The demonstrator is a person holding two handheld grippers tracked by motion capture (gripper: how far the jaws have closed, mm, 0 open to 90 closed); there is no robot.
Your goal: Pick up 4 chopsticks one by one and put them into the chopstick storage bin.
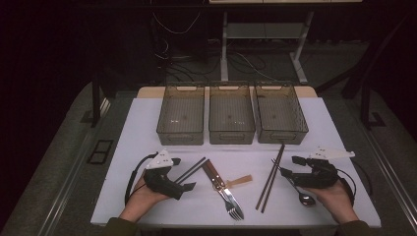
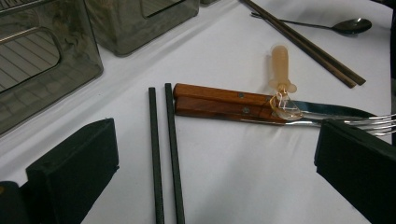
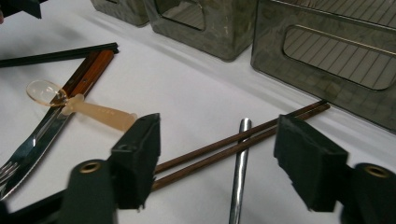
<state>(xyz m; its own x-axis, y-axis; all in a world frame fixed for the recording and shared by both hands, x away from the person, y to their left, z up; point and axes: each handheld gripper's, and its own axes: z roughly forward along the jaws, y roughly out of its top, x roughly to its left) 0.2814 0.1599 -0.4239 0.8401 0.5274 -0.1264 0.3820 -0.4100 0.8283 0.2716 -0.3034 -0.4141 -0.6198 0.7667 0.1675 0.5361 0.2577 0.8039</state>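
White table [image 1: 147,118], right claw [image 3: 217,154] astride spoon [image 3: 239,172] (untouched)

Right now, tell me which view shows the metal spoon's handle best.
The right gripper view: the metal spoon's handle stands close up between the right tool's open jaws, not yet pinched. The high view shows the whole spoon, small, beside that tool. The left gripper view shows it far off, behind the brown chopsticks.

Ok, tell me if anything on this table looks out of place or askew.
The small translucent spoon rests its bowl on top of the wooden-handled knife and fork, crossing them, where the black chopsticks and brown chopsticks lie as neat pairs.
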